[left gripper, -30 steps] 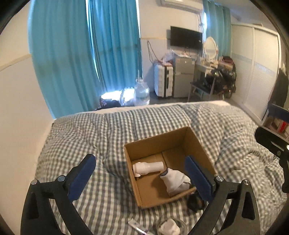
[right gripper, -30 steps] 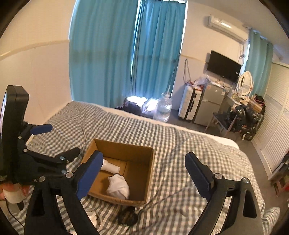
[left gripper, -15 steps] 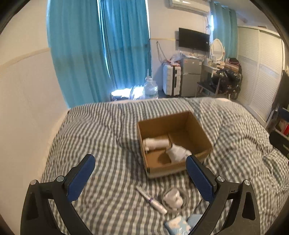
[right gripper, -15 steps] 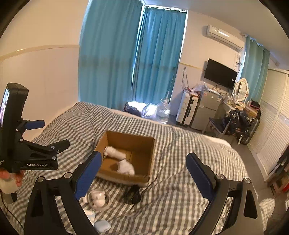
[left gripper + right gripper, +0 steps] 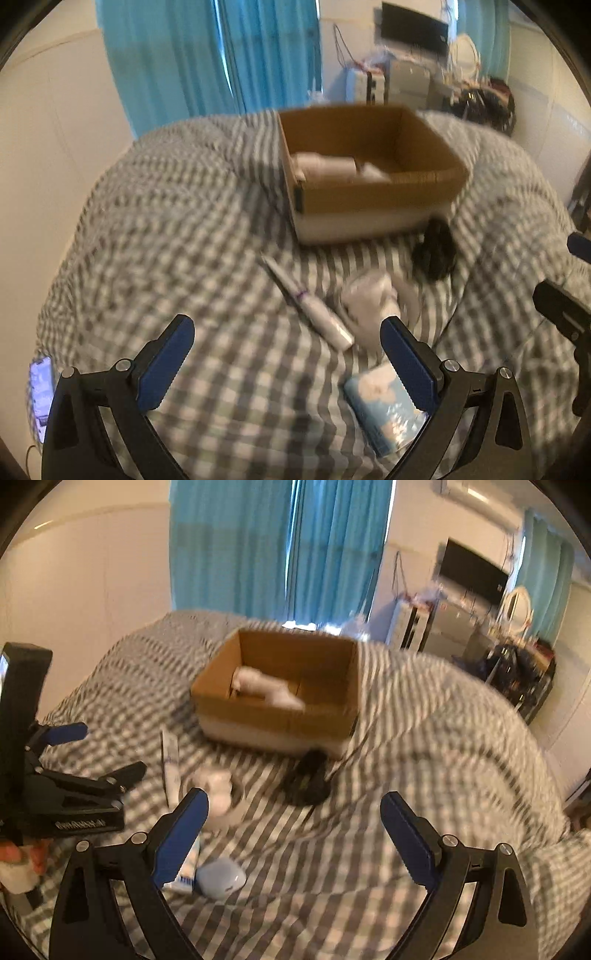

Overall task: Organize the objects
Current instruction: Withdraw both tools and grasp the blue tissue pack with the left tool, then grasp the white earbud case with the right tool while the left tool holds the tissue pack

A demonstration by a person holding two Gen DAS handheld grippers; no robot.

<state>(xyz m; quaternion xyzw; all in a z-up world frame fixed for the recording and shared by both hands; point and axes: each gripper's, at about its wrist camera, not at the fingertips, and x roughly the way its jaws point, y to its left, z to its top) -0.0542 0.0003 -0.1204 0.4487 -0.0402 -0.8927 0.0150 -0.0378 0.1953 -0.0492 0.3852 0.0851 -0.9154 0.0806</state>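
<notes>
An open cardboard box sits on the grey checked quilt with white rolled items inside. In front of it lie a white tube, a clear bag of white things, a black object, a light blue tissue pack and a pale blue case. My left gripper hangs open over the quilt just short of the tube. My right gripper is open over bare quilt, near the black object.
A phone lies at the quilt's left edge. Blue curtains, a TV, a suitcase and a cluttered desk stand beyond the bed. The left gripper's body and a hand are at the right view's left edge.
Both grippers have dropped toward the bed and pulled back from the box. The loose items in front of the box have come into view. Both pairs of jaws stayed wide.
</notes>
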